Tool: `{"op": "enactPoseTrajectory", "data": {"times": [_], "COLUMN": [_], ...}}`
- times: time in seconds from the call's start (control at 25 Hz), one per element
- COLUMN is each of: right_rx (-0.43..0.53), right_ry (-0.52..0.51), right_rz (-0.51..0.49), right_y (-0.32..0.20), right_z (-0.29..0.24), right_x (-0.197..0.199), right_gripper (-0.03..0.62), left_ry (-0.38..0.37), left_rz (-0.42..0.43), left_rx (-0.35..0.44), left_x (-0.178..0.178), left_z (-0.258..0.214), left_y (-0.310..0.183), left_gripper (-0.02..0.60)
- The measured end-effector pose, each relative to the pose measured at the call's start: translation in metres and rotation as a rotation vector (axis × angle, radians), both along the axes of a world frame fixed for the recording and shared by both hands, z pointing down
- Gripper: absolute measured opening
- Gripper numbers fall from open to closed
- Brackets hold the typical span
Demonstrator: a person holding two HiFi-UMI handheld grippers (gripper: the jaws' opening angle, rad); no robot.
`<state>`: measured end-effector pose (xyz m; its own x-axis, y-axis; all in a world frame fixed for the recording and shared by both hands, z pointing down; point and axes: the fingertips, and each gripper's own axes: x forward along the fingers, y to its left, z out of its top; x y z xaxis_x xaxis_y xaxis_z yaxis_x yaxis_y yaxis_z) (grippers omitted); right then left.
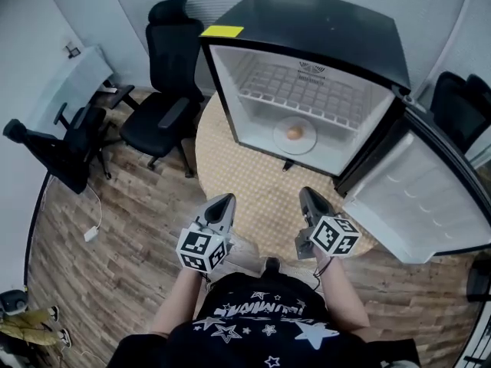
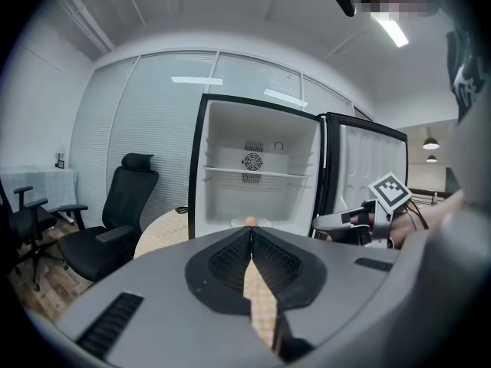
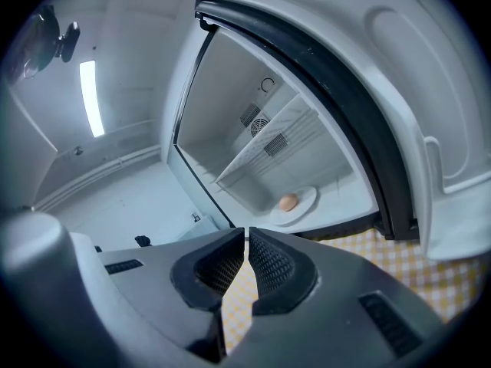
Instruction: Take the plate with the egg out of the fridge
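Fridge (image 1: 307,29) stands open at your 12 o'clock, on a round table (image 1: 245,182) with a yellow checked cloth. Its door (image 1: 418,198) is swung out to about 2 o'clock. Inside, under the wire shelf (image 1: 307,90), the white plate (image 1: 305,146) lies on the bottom of the fridge. The egg (image 1: 294,133) sits on the plate, near its middle. The plate is close to the front opening.

You hold both grippers in front of your body, above the near part of the table, and both point toward the fridge. The left gripper (image 1: 224,202) is at about 11 o'clock and the right gripper (image 1: 307,196) at about 1 o'clock. They are near each other but apart. Both are outside the fridge and well apart from the plate.

In the left gripper view the two jaws are pressed together at the tips and nothing is between them. The egg shows just above the tips, far behind them. In the right gripper view the jaws are also pressed together, with only a thin slit between the pads, and they pinch nothing. There the plate and the egg show at about 1 o'clock from the tips.

Two black chairs (image 1: 165,106) stand at about 10 o'clock on the wooden floor (image 1: 130,244). A yellow label (image 1: 222,31) is on the top front corner of the fridge, at 11 o'clock.
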<state>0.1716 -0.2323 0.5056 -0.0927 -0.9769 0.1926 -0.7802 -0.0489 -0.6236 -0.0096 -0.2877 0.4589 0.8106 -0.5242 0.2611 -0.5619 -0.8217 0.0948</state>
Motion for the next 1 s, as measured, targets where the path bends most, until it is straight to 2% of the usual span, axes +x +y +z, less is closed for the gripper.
{"op": "enactPoseTrajectory", "data": {"times": [0.16,0.52,0.8,1.0], "right_rx": [-0.033,-0.052,-0.071,-0.076], "right_ry": [0.000,-0.083,-0.128,-0.155], "right_rz": [0.018,0.077,0.201,0.286], "right_y": [0.001,-0.011,-0.019,-0.033], "right_z": [0.012,0.025,0.028,0.030], "right_x": [0.008,0.012,0.017,0.023], "right_gripper": [0.034,0.034,0.034,0.034], "left_ry": [-0.013,-0.023,-0.023,-0.013], "left_rz": [0.024,0.074,0.200,0.258], "left_rx": [-0.003,-0.032,-0.023,-0.031], "left_x": [0.011,0.021,0.047,0.062], "left_z": [0.002,0.016,0.017,0.019], "left_y": [0.000,-0.026,-0.063,-0.094], "left_gripper": [0.009,0.009,0.009,0.009]}}
